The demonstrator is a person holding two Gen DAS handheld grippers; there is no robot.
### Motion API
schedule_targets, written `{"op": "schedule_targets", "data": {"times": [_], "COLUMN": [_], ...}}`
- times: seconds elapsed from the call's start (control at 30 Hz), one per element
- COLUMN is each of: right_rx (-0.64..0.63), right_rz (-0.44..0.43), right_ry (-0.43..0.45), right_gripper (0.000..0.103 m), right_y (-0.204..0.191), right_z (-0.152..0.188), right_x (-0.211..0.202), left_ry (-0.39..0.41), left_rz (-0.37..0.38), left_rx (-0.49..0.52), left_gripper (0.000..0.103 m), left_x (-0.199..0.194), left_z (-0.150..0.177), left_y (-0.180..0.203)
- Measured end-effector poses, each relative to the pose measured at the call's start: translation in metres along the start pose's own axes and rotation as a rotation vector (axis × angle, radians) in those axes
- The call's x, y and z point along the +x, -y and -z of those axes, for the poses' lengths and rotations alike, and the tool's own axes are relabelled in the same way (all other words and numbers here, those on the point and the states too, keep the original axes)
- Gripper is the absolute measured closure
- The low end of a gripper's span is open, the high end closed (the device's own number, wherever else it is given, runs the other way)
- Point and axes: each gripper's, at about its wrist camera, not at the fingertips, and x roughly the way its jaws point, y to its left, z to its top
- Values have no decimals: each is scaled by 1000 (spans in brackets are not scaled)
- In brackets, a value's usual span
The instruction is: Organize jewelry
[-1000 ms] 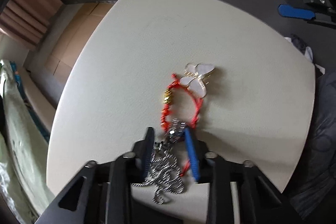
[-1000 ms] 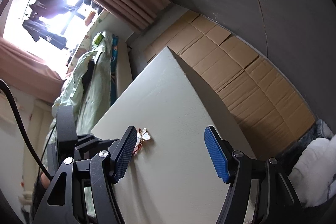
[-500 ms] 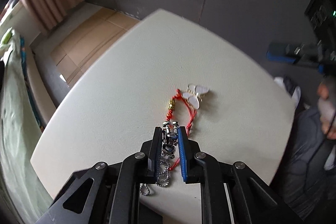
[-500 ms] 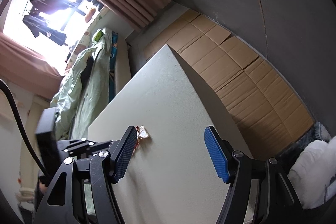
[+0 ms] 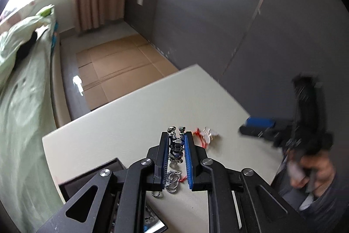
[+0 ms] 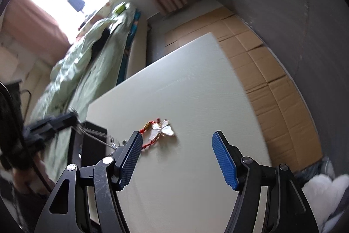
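The left gripper [image 5: 176,141] is pinched on a small metal charm [image 5: 177,146], with its silver ball chain [image 5: 172,181] dangling below between the fingers. A second ago the gripper was low over the table [image 5: 122,123] with the chain heaped under it; now it has lifted and tilted up, so the room shows beyond the table edge and the chain hangs free. The red cord bracelet [image 6: 150,134] and the white butterfly [image 6: 162,129] stay on the table, no longer tangled with the chain as far as the blur allows. That looks like the charm piece has been separated from the pile.

The right gripper [image 6: 177,158] is spread wide and holds nothing; it has come closer to the bracelet and butterfly, which now lie just ahead of its fingers.

A dark box [image 5: 87,180] sits at the table's near edge below the left gripper; likely the chain goes there next, though its compartments are hidden
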Motion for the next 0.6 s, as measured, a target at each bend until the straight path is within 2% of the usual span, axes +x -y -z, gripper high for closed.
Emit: {"op": "schedule_targets", "data": {"times": [0.27, 0.6], "right_rx": [-171, -286], "right_rz": [63, 99], "right_ry": [-51, -43], "right_gripper": [36, 36], "right_y": [-20, -38], "right_z": [3, 5], "right_x": [32, 50], "left_ry": [71, 97], "left_rz": [-9, 24], "left_rx": [-43, -73], "left_gripper": [89, 89], "left_x": [-19, -31], "left_z": [2, 10], "left_y": [-9, -25]}}
